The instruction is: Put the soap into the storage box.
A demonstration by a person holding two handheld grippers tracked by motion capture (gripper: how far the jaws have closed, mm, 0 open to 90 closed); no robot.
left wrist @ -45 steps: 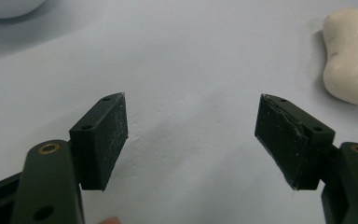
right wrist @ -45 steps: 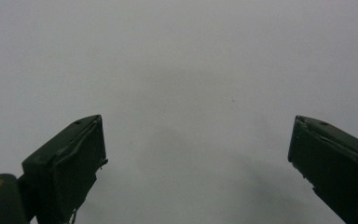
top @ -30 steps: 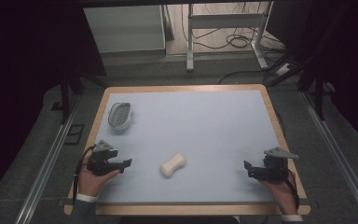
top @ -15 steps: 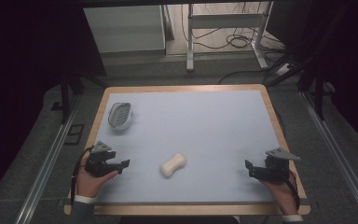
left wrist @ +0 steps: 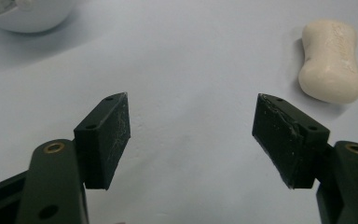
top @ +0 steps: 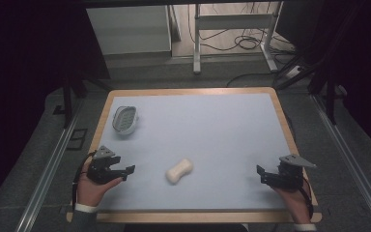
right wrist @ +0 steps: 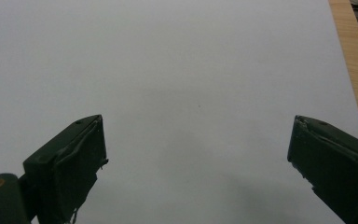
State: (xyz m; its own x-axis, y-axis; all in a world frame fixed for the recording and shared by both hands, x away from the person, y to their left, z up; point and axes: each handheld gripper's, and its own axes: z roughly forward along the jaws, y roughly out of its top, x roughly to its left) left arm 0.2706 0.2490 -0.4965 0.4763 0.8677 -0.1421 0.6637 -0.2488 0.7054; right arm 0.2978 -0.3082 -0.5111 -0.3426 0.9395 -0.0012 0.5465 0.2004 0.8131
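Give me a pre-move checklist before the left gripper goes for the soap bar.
1. Left gripper open, nothing between its jaws: ok. The jaws have just been closing a little but still stand wide.
2. Soap bar lies free on the table, apart from both grippers: ok.
3. Path from the left gripper to the soap bar is bare table: ok.
4. Soap bar lines up with the jaw gap: not ok. In the left gripper view it sits beyond and to the right of the right-hand jaw.
5. Soap dish stands at the far left, away from the soap bar: ok.
6. Right gripper open, empty, and well off to the side: ok.
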